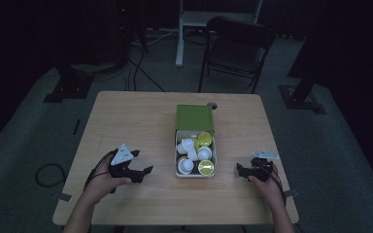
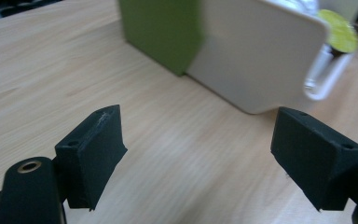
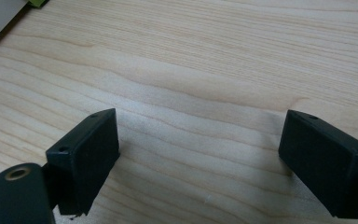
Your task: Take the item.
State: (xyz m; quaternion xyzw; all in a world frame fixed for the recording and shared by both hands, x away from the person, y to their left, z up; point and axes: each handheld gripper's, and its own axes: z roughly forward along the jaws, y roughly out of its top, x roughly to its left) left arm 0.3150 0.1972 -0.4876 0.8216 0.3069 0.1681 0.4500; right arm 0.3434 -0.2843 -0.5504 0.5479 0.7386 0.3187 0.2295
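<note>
1. The box [image 1: 195, 167] of cups [image 1: 188, 145] sits mid-bench [image 1: 126, 116].
2. The left gripper [image 1: 145, 173], just left of the box, has fingers [image 2: 93, 149] spread wide, empty.
3. The right gripper [image 1: 239, 170], right of the box, likewise gapes, holding nothing.

The high view looks forward and down from above the near edge of the table [image 1: 126, 116], taking in its whole top and the floor beyond. The left gripper view sits low and close over the wood, facing the box [image 2: 256, 56] it shares with the high view [image 1: 194, 127]. The right gripper view looks steeply down on bare tabletop, the box's corner [image 3: 0, 16] at its upper left.
</note>
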